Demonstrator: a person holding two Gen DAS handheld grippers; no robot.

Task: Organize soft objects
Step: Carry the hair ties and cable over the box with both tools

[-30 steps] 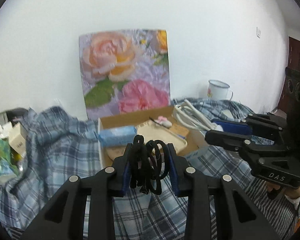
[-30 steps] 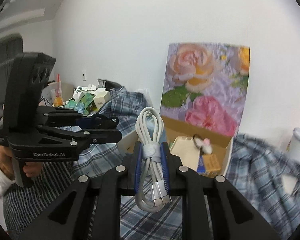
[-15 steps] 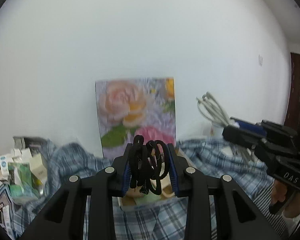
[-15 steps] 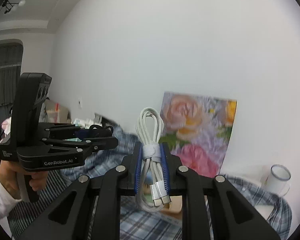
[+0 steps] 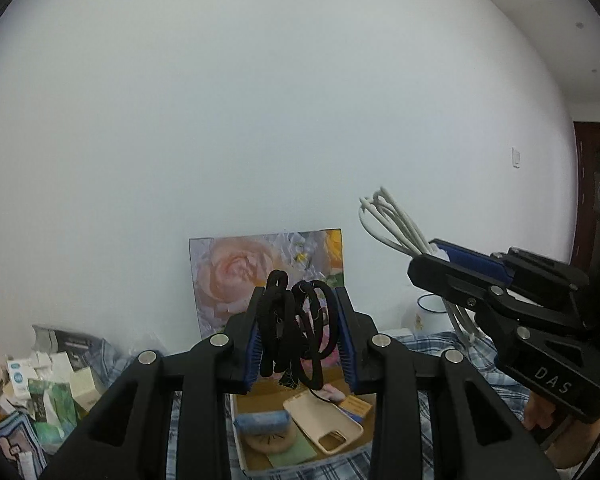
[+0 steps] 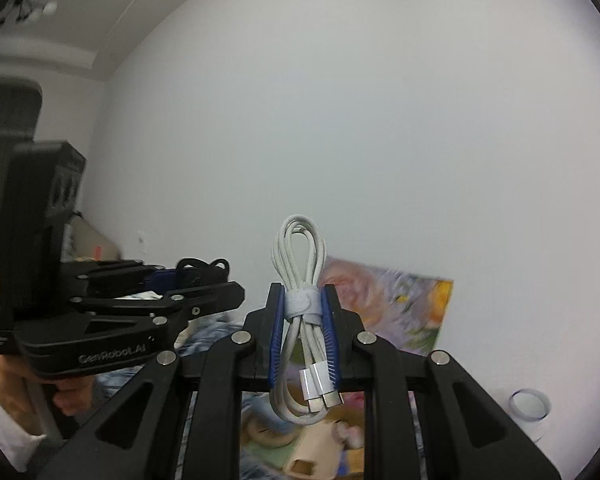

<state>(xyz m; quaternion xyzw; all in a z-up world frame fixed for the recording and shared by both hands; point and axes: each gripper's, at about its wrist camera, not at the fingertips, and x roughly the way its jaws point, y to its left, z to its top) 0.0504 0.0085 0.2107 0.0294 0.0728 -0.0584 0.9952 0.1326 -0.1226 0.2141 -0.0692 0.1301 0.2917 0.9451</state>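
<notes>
Two hand-held grippers were raised side by side before a white wall [image 5: 260, 120], each clamped on a soft item. The left gripper [image 5: 300, 340] had its blue-padded jaws pressed shut on a tangled bunch of black hair ties [image 5: 296, 332], which stood upright between the pads, with loops above the fingertips and more hanging below. The right gripper [image 6: 301, 340] was closed on a coiled white cable [image 6: 300, 312], bound at its middle by a pale strap; its top loop rose above the jaws and its two metal plugs hung below them. In the left wrist view the right gripper appeared at the right edge, the cable's loops splayed out ahead of it.

Below both grippers, an open cardboard box [image 5: 242, 452] sat on a blue plaid cloth [image 5: 431, 344]. Inside it lay a beige phone case [image 5: 327, 424] near the right side, a blue pouch [image 5: 262, 424] toward the left wall, and a round tan object just in front of the pouch. A floral painting [image 5: 236, 276] leaned upright against the wall behind the box. A white enamel mug [image 5: 431, 316] stood at the cloth's far right, and small cartons [image 5: 56, 384] crowded its left edge. A person's hand [image 6: 72, 396] gripped the left gripper's handle.
</notes>
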